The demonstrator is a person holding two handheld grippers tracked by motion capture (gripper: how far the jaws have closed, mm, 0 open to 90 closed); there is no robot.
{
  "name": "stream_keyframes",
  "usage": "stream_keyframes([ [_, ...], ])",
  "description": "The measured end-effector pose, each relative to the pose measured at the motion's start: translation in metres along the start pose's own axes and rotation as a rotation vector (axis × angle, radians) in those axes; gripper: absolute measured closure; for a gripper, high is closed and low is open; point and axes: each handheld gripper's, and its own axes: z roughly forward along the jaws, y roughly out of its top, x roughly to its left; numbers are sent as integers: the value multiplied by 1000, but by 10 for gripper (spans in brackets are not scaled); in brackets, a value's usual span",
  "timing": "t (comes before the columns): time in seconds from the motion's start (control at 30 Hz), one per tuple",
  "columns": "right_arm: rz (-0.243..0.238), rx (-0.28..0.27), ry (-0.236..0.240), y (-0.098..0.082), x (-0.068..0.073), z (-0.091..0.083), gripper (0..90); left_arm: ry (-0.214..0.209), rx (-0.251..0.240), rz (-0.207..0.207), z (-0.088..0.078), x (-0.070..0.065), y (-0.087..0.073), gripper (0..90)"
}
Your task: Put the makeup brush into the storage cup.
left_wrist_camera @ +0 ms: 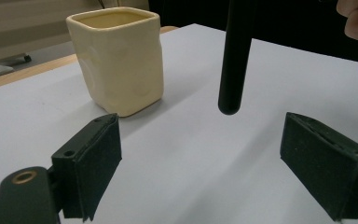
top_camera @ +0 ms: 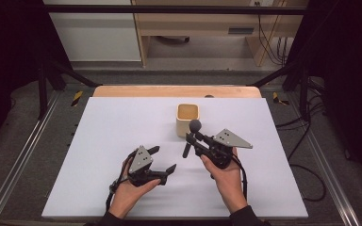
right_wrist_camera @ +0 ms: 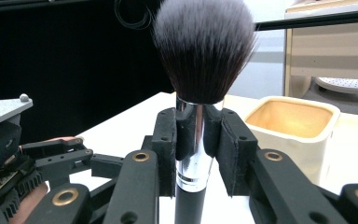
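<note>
A makeup brush [top_camera: 191, 137] with a black handle, silver ferrule and dark bristles [right_wrist_camera: 204, 49] stands upright above the white mat. My right gripper [top_camera: 196, 139] is shut on it, with both pads clamped on the ferrule [right_wrist_camera: 195, 154]. A cream square cup [top_camera: 187, 117] stands just behind the brush, upright and hollow [right_wrist_camera: 294, 125]. My left gripper [top_camera: 163, 158] rests to the left of the brush, open, with nothing between its pads [left_wrist_camera: 98, 156]. Ahead of the left gripper's jaws, the handle's lower end [left_wrist_camera: 233, 70] hangs a little above the mat, with the cup [left_wrist_camera: 116, 60] to its left.
The white mat [top_camera: 122, 127] covers a wooden table whose edge [top_camera: 176, 91] shows at the back. Black frame posts and cables stand at both sides, and grey floor surrounds the table. A person's hands [top_camera: 226, 181] hold both grippers near the front edge.
</note>
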Motion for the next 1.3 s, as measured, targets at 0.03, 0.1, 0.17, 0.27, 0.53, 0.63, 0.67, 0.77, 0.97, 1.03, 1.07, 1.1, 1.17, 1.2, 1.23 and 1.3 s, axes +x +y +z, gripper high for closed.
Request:
stream_keyframes([
  [0.03,1,-1,0,0,0,0,704,0,-2,-1,0,0,0,121],
  [0.1,-5,-4,-1,1,-1,0,703,5,-3,-2,0,0,0,119],
  [0.17,-3,-2,-1,2,-1,-1,704,5,-3,-2,0,1,0,117],
  [0.27,-8,3,-2,2,-1,-1,704,9,-4,-3,-1,1,0,113],
  [0.53,-25,8,-7,6,-3,-3,704,13,-8,-6,-2,3,0,109],
  [0.63,-33,7,-7,8,-3,-3,703,14,-12,-7,-2,3,1,108],
  [0.67,-32,9,-8,8,-3,-3,703,14,-12,-8,-2,3,1,108],
  [0.77,-35,9,-9,10,-3,-3,704,14,-11,-8,-3,4,1,108],
  [0.97,-50,13,-10,12,-3,-3,704,15,-16,-10,-3,4,1,107],
  [1.03,-53,14,-10,13,-3,-2,704,15,-17,-11,-4,4,1,107],
  [1.07,-54,15,-11,13,-3,-2,704,14,-17,-11,-4,4,1,107],
  [1.1,-55,18,-11,14,-3,-3,703,15,-18,-12,-4,4,1,107],
  [1.17,-53,18,-10,15,-3,-2,703,15,-18,-12,-4,5,1,107],
  [1.2,-62,18,-11,15,-3,-2,704,15,-17,-12,-4,5,1,107],
  [1.23,-60,19,-10,16,-3,-2,704,16,-16,-11,-4,5,1,106],
  [1.3,-60,22,-11,17,-3,-2,704,14,-15,-13,-4,5,1,105],
])
